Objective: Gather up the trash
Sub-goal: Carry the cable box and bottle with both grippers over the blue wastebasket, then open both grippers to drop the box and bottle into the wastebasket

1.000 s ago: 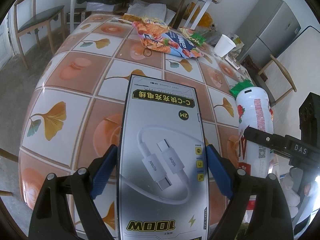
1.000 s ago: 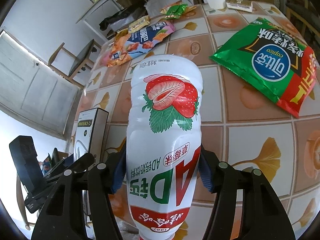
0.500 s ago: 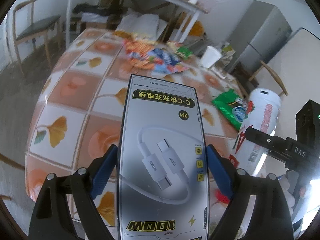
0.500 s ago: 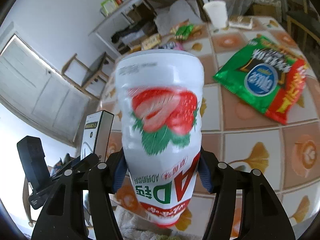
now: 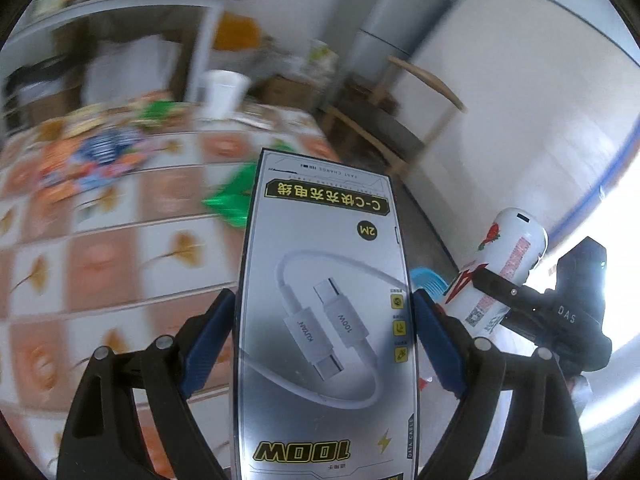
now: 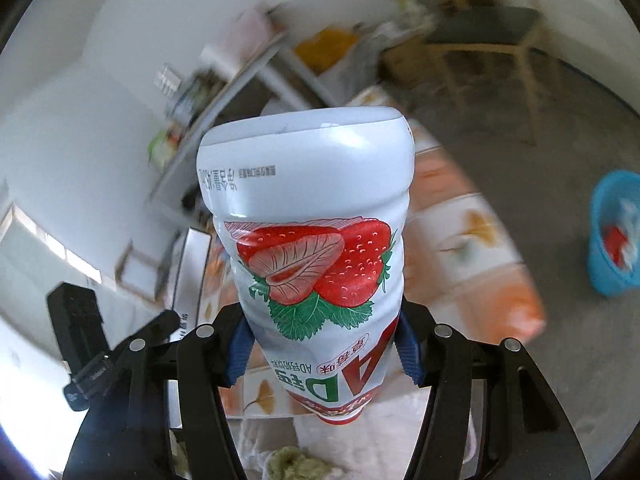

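My left tool (image 5: 324, 344) is clamped on the charging-cable box (image 5: 326, 320), blue pads (image 5: 210, 340) pressed to both long edges, box lengthwise along the fingers and lifted clear of the table (image 5: 120, 248). My right tool (image 6: 322, 344) is gripping the strawberry drink bottle (image 6: 312, 232) around its lower body, cap end toward the camera, base pointing away, also off the table. In the left view the right tool (image 5: 504, 292) and the bottle sit just right of the box. In the right view the left tool (image 6: 120, 344) with the box edge is at left. Background is motion-blurred. Left view, on the tiled table: green snack bag (image 5: 232, 204) just behind the box's far end, colourful snack bag (image 5: 96, 152) farther left, white paper cup (image 5: 222, 90) near the far edge. A wooden chair (image 5: 404, 120) stands beyond the table. Right view: blue bin (image 6: 614, 236) on the floor, right of the table, with some trash inside.
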{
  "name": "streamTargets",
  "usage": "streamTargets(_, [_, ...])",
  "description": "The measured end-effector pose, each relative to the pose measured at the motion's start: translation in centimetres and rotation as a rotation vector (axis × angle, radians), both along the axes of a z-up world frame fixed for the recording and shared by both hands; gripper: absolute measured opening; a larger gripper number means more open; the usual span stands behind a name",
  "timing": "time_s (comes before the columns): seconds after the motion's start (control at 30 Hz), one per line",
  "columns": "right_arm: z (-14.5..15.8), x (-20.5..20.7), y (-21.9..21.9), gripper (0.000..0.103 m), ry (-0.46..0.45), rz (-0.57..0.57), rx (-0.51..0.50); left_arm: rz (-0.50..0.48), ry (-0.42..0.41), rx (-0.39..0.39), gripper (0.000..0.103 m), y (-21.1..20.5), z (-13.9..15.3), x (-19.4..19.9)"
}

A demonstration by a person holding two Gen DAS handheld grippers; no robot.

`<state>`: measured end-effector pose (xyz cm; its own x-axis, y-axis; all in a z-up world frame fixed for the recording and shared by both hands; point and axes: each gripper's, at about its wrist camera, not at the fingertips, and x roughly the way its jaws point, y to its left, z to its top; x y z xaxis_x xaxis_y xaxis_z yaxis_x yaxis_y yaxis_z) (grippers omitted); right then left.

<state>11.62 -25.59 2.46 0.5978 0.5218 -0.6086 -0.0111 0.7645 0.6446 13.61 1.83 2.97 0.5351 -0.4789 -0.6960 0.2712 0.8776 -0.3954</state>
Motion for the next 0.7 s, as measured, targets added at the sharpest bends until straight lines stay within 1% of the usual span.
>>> streamTargets(0.03, [-0.3,-0.9,-2.6,0.056,0.002,-0.059,0.019,-0.042,0.006,0.005,0.086,-1.9,0.1,0.5])
streamTargets(0.1, [-0.9,-2.2,-6.2,0.056,0.01,-0.145,0.033,-0.124,0.01,0.001,0.086,-5.8,0.4,1.5])
streamTargets(0.13, [-1.4,-3.2,-8.9,0.056,0.022,-0.209,0.043,-0.16,0.016,-0.003,0.086,-7.6,0.5,2.0])
streamTargets(0.23, [-3.1,-5.5,-15.0,0.056,0.052,-0.346,0.09,-0.273,0.047,-0.008,0.086,-14.2,0.4,3.8])
streamTargets(0.33, [-4.9,-7.1,-20.0,0.056,0.082,-0.444,0.144,-0.371,0.109,-0.011,0.086,-20.7,-0.6,5.9])
streamTargets(0.37, [-6.0,-7.7,-22.2,0.056,0.098,-0.488,0.175,-0.395,0.125,-0.014,0.086,-22.3,-1.0,6.4])
streamTargets(0.4, [-6.7,-8.0,-23.6,0.056,0.107,-0.513,0.201,-0.428,0.162,-0.007,0.086,-25.3,-1.9,7.5])
streamTargets(0.47, [-8.6,-8.3,-26.1,0.056,0.126,-0.558,0.263,-0.462,0.21,-0.002,0.086,-29.1,-3.4,9.0])
streamTargets(0.5, [-9.7,-8.3,-27.3,0.056,0.139,-0.575,0.298,-0.483,0.236,0.012,0.086,-31.8,-4.5,10.0])
streamTargets(0.53, [-10.9,-8.3,-28.5,0.056,0.155,-0.593,0.338,-0.49,0.248,0.028,0.086,-33.3,-5.2,10.5])
streamTargets(0.57, [-11.9,-7.8,-29.3,0.056,0.164,-0.606,0.368,-0.5,0.264,0.054,0.086,-35.7,-6.5,11.3])
streamTargets(0.63, [-13.3,-6.8,-30.4,0.056,0.175,-0.621,0.406,-0.514,0.283,0.08,0.086,-39.0,-8.2,12.3])
streamTargets(0.67, [-14.5,-6.3,-31.0,0.056,0.194,-0.64,0.432,-0.515,0.3,0.101,0.086,-41.1,-9.4,13.1])
streamTargets(0.7, [-15.3,-6.4,-31.8,0.056,0.203,-0.649,0.448,-0.516,0.313,0.111,0.086,-42.4,-10.1,13.7])
